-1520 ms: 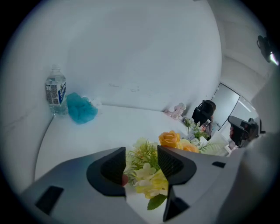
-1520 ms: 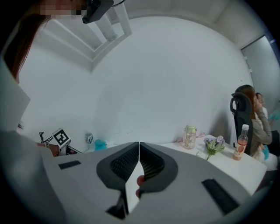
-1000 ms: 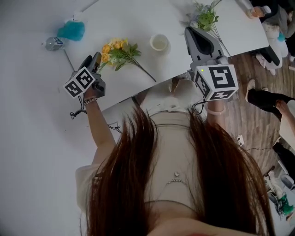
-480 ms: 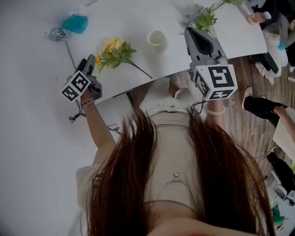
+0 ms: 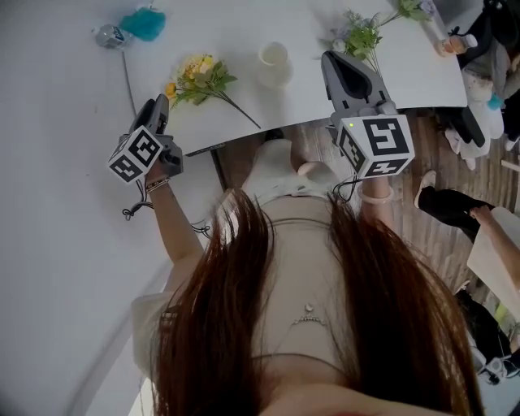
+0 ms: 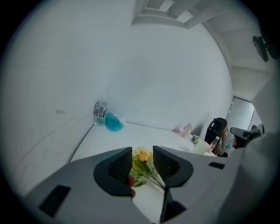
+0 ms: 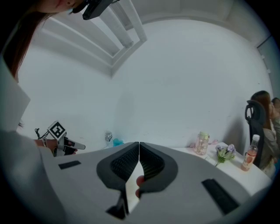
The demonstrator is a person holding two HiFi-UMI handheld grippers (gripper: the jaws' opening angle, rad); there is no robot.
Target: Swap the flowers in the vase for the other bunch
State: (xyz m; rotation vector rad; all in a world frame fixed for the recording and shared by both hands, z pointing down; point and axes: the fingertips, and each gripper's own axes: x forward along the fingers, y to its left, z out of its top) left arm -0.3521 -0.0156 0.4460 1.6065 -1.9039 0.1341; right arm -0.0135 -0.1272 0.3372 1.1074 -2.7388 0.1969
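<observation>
White table (image 5: 244, 24), yellow flowers (image 5: 199, 77) near vase (image 5: 274, 58)

Water bottle (image 5: 108, 35) beside teal puff (image 5: 145, 23), white table (image 5: 236, 28), wooden floor (image 5: 431, 138), glass jar (image 7: 202, 143)

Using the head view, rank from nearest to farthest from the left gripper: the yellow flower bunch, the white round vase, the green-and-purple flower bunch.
From the left gripper, its empty jaws just closing further:
1. Yellow flower bunch, lying just ahead of it.
2. White round vase, in the middle.
3. Green-and-purple flower bunch, far right.
</observation>
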